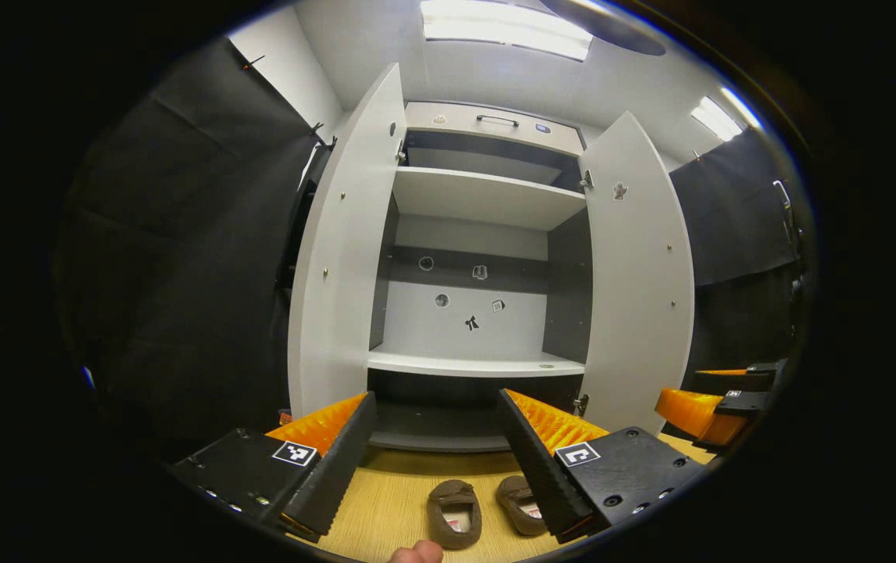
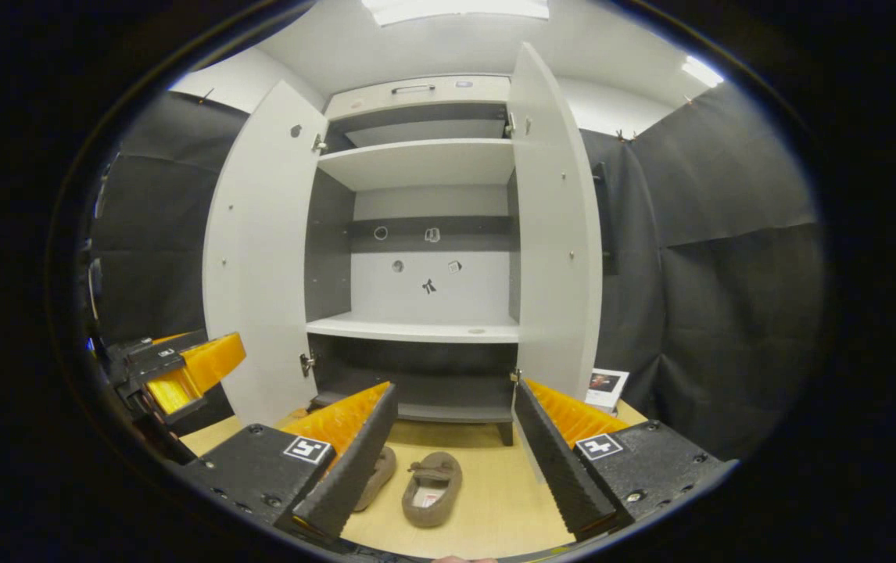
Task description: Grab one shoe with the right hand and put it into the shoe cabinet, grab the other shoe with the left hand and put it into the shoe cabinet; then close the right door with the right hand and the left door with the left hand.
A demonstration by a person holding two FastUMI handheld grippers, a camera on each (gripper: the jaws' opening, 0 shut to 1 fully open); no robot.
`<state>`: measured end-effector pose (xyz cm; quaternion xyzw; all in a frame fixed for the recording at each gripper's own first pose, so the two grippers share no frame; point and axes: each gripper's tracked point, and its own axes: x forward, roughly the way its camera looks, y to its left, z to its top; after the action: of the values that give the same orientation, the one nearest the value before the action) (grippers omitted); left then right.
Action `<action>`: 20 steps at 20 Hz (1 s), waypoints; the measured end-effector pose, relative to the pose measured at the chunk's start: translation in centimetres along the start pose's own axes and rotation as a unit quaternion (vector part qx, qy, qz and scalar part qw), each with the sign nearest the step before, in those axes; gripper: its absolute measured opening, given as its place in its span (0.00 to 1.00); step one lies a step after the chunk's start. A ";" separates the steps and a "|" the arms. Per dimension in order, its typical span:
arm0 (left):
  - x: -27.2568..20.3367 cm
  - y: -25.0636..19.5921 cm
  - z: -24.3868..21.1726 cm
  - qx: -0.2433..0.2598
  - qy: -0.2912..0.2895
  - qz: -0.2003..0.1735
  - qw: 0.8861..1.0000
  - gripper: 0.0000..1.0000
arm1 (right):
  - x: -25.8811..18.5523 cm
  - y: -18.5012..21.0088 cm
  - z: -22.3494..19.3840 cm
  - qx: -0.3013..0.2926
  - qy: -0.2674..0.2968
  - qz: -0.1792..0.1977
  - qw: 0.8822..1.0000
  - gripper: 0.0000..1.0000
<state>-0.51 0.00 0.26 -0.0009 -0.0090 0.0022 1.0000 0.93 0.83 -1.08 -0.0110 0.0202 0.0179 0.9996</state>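
Left door (image 1: 342, 258): standing wide open at about 10 o'clock in the left gripper view, hanging off the shoe cabinet (image 1: 487, 195).
Left gripper (image 1: 436, 457): pointing at the cabinet with its two fingers spread wide and holding nothing.
Left shoe (image 1: 454, 512): a small brown one, lying on the wood floor (image 1: 385, 500) at 6 o'clock, low in the gap between the left gripper's fingers and touching neither.
Right shoe (image 1: 517, 503): lying just beside the first shoe, toward 5 o'clock, partly hiding behind the left gripper's right-side finger.
Shelves: looking bare; the middle shelf (image 1: 467, 362) is sitting near the centre, above the fingers.
Right door (image 1: 639, 274): standing wide open at about 2 o'clock.
Right gripper (image 2: 454, 453): pointing at the cabinet too, fingers spread wide and gripping nothing.
Shoes in the right gripper view: one is lying in the gap at 6 o'clock, nearer the left-side finger; the other is peeking out from behind that finger, at 7 o'clock.
Fingertip (image 1: 415, 554): a person's, showing at the very bottom of the left gripper view.
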 end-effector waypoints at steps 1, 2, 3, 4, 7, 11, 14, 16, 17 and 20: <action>-0.1 0.1 0.0 0.000 0.001 0.000 1.000 0.95 | 0.1 0.1 -0.2 -0.001 0.003 0.001 1.000 0.99; 0.0 0.1 0.0 0.002 0.001 0.000 1.000 0.95 | 0.3 0.3 -0.4 -0.001 0.006 0.004 1.000 0.94; 0.0 0.3 0.0 0.004 0.001 0.002 1.000 0.95 | 0.5 0.6 -0.6 -0.001 0.008 0.006 1.000 0.95; -0.1 0.4 0.0 0.005 0.002 0.003 1.000 0.95 | 0.9 0.8 -0.9 0.000 0.011 0.009 1.000 0.94; -0.2 0.3 0.1 0.008 0.003 0.001 1.000 0.95 | 2.6 1.2 -2.4 -0.006 0.036 0.019 0.999 0.95; 0.0 0.2 -0.2 0.006 0.007 0.000 1.000 0.95 | 6.3 2.8 -6.9 -0.014 0.095 0.045 0.994 0.95; -0.1 0.2 -0.3 0.003 0.010 -0.001 1.000 0.95 | 8.6 4.2 -11.5 -0.024 0.136 0.063 0.988 0.99; -0.1 0.5 -0.4 0.005 0.012 0.005 1.000 0.95 | 9.9 4.9 -14.9 -0.031 0.168 0.072 0.983 0.95; -0.1 0.7 -0.4 0.005 0.014 0.008 1.000 0.95 | 10.4 5.2 -16.7 -0.032 0.185 0.078 0.979 0.99; -0.1 1.1 -0.3 0.001 0.015 0.013 1.000 0.95 | 11.2 5.8 -22.1 -0.040 0.243 0.092 0.965 0.91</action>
<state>-0.66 1.09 -0.07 0.0004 0.0064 0.0149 0.9999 11.02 6.50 -23.78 -0.0530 0.2630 0.1075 0.9573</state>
